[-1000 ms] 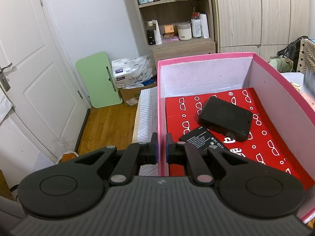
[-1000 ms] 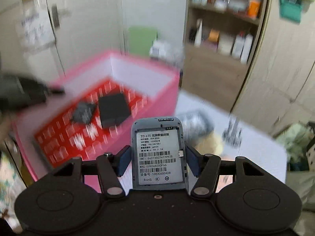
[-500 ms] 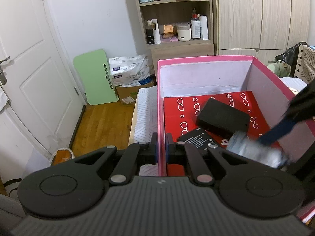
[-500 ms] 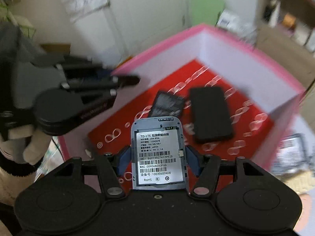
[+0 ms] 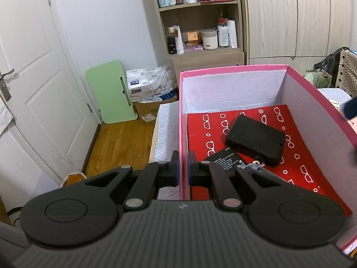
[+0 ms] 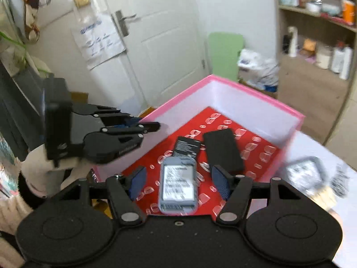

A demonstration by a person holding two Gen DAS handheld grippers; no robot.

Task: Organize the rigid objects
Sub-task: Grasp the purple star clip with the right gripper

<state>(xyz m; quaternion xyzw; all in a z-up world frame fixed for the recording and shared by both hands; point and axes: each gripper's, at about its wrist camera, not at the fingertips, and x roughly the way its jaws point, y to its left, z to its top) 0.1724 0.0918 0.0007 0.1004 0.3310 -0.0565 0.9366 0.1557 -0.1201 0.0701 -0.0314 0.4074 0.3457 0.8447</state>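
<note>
Right tongs (image 6: 178, 184) are opening over the pink box (image 6: 256, 93) – blue pads (image 6: 138, 182) stand clear on both sides of the grey device (image 6: 177, 189), label side up. It's no longer pinched; it looks to be dropping or just landed on the red liner (image 6: 256, 156), at the near end of the box. The frame is blurred, so I can't tell if it's fully at rest.

Left tongs (image 5: 183, 170) are together, clamped on the box's left wall (image 5: 182, 134), one pad inside & one outside – that steadies the box.

Just beyond the grey device lies a thin black battery (image 6: 187, 145), and beside that a black slab (image 6: 223, 149); the device's far end seems to overlap or touch the battery.

To do this step well, IMO:
- Let the pads part fully before lifting, so neither pad drags the device back up.
- Draw the right tongs straight up & back, clear of the right wall.
- Keep the left clamp on till the drop settles, else the light box may skid.
- More items sit blurred on the white counter (image 6: 312, 147) to the right, outside the box – likely next.
</note>
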